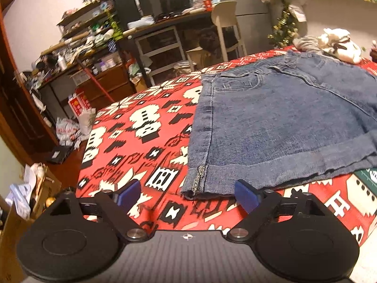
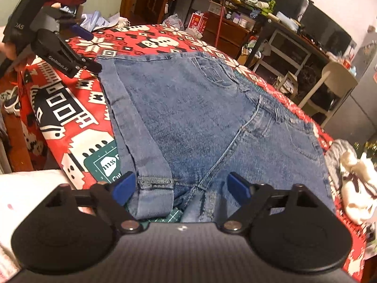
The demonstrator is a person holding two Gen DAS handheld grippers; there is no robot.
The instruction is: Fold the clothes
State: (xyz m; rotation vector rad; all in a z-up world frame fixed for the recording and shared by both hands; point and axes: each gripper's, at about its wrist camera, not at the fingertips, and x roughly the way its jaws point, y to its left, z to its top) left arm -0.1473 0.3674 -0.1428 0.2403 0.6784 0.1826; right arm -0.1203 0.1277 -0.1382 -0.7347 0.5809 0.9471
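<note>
Not much you can actually read here. In your right wrist view, your left hand-held gripper (image 2: 88, 47) has "GenRobot.AI" printed in white on its black finger arm, and its body shows letters that look like "DAS", partly cut off. The green mat (image 2: 103, 162) peeking out under the denim shows "ms" in white, rest hidden. The red boxes by the shelves are too blurry.

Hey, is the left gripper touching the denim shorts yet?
Cannot tell. In the left wrist view the left gripper is open around the corner of the denim shorts, its right pad at the hem, but neither contact nor a gap shows plainly.
</note>
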